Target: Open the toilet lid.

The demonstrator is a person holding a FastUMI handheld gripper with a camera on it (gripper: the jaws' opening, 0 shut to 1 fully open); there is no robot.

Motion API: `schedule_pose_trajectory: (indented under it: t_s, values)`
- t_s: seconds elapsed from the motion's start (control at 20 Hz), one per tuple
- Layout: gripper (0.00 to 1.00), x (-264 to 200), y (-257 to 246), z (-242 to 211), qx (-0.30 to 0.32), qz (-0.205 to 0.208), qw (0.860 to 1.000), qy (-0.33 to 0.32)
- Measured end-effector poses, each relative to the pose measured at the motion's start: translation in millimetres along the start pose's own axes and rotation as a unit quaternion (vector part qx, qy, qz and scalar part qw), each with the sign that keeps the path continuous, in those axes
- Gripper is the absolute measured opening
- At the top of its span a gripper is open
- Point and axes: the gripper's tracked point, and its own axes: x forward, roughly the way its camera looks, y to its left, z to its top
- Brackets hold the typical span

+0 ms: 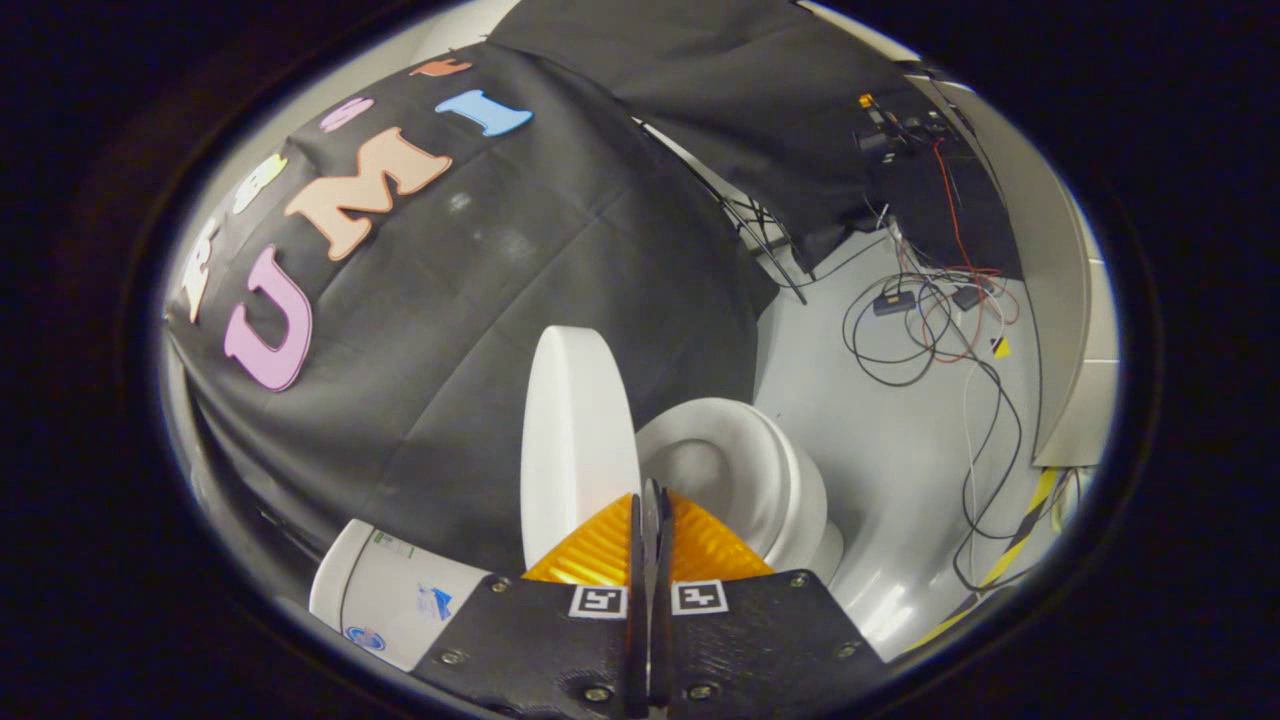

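Observation:
The white toilet lid is raised, standing clear of the seat and bowl and leaning toward the black cloth wall. The white tank lies behind it, beside my fingers. My gripper is shut, with the two fingers pressed flat together and nothing visible between them. Its tips sit right at the lid's free rim, in the gap between the lid and the bowl. I cannot tell whether they touch the rim. The fingers hide the lower part of the lid and the near side of the seat.
Loose cables and small boxes lie on the pale floor beyond the bowl. A yellow-and-black striped strip runs along the floor near a light panel. The black cloth wall hangs close behind the lid.

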Motion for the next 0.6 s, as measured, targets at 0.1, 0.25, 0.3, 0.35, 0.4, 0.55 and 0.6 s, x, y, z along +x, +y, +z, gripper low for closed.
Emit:
schedule_pose_trajectory:
  t_s: [0.1, 0.25, 0.3, 0.35, 0.4, 0.55, 0.6]
  values:
    - [0.02, -4, 9, 1, -0.011, 0.002, 1.0, -0.004]
    - [0.02, -12, 20, 3, -0.026, 0.001, 1.0, -0.008]
    - [0.02, -15, 24, 4, -0.028, 0.002, 1.0, -0.011]
    - [0.02, -16, 27, 4, -0.028, 0.004, 1.0, -0.012]
    - [0.02, -19, 32, 4, -0.029, 0.007, 0.999, -0.014]
    - [0.02, -27, 45, 4, -0.032, 0.016, 0.999, -0.018]
    - [0.02, -28, 49, 4, -0.034, 0.017, 0.999, -0.02]
